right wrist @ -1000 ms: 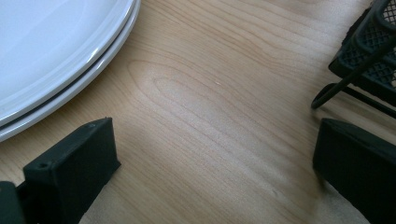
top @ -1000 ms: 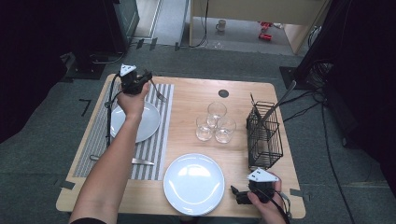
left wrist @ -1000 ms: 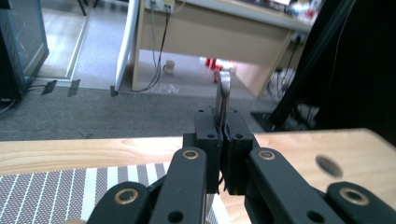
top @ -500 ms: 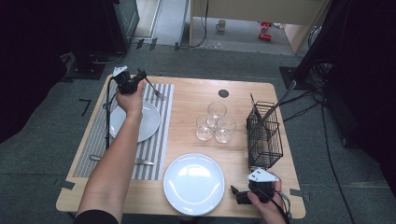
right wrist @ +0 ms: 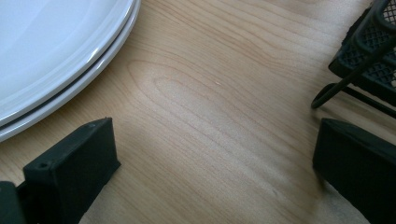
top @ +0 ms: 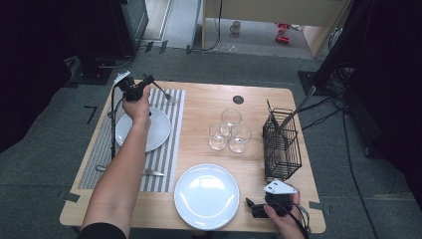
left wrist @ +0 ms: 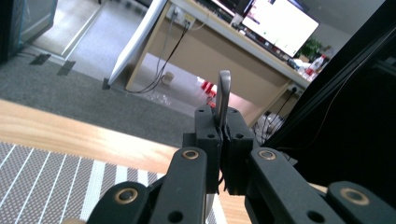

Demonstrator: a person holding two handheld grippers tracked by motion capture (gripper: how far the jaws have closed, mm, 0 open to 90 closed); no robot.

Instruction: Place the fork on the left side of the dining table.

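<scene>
Now the left gripper (top: 144,85), jaws clamped on a fork's (top: 165,94) handle, has sunk toward the far edge of the striped placemat (top: 164,149), so the placing looks close. The right gripper (top: 259,209) rests wide open, empty, well off that mat.

Left tongs (top: 149,82) clamped tight, right tongs (right wrist: 210,186) agape.

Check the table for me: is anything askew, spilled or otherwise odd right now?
Nothing spilled or broken. One oddity: the knife lies crosswise along the striped placemat's near edge, not beside the small plate. The left gripper is shut on a fork above the placemat's far end.
</scene>
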